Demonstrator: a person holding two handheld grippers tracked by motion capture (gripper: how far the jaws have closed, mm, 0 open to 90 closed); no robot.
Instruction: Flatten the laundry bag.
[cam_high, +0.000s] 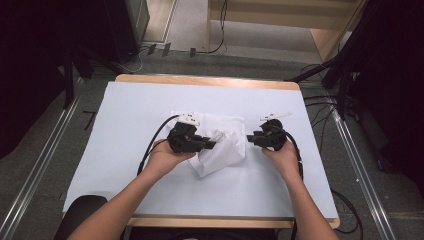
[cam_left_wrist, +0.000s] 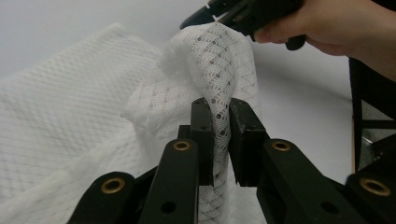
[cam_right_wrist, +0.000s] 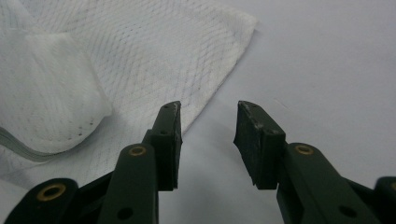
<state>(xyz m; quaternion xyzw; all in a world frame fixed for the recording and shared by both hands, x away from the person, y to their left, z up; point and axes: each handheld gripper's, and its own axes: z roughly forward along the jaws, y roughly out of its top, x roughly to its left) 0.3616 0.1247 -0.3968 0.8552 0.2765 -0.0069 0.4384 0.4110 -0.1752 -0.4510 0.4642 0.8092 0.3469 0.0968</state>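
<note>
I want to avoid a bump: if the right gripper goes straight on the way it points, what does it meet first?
Probably the edge of the white mesh cloth lying on the white table cover. The right gripper has open jaws, nothing between them, aimed beside the cloth's corner; depth is unclear.

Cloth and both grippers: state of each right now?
white mesh cloth: partly folded on the table, one fold lifted.
left gripper: shut on the lifted fold of the cloth.
right gripper: open, nothing between its jaws, beside the cloth's edge.
table: covered by a white sheet.
</note>
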